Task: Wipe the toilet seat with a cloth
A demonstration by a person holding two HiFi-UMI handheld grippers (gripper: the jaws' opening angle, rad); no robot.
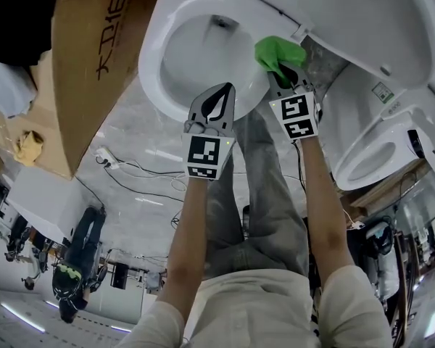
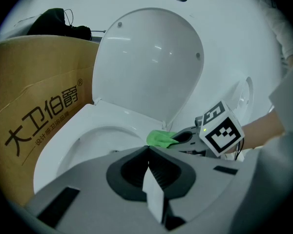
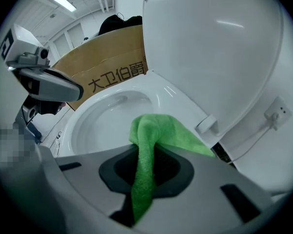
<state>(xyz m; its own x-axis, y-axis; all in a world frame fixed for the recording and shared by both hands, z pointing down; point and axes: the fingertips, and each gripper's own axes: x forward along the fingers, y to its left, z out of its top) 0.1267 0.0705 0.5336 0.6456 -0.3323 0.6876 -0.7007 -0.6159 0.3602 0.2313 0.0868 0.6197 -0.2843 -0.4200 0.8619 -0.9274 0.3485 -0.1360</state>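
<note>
right tool [image 3: 147, 147] clamped on green cloth [image 3: 158, 130] | cloth at toilet seat [image 3: 180, 101] rear

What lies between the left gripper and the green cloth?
Nothing loose: only a bare stretch of the white ceramic toilet rim separates the left gripper from the green cloth, clearest in the head view.

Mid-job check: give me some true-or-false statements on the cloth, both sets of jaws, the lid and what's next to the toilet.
1. The right gripper grips the green cloth. True.
2. The jaws of the left gripper stand apart. False: they are together, with nothing between them.
3. The toilet lid is down. False: it is raised.
4. A cardboard box stands beside the toilet. True.
</note>
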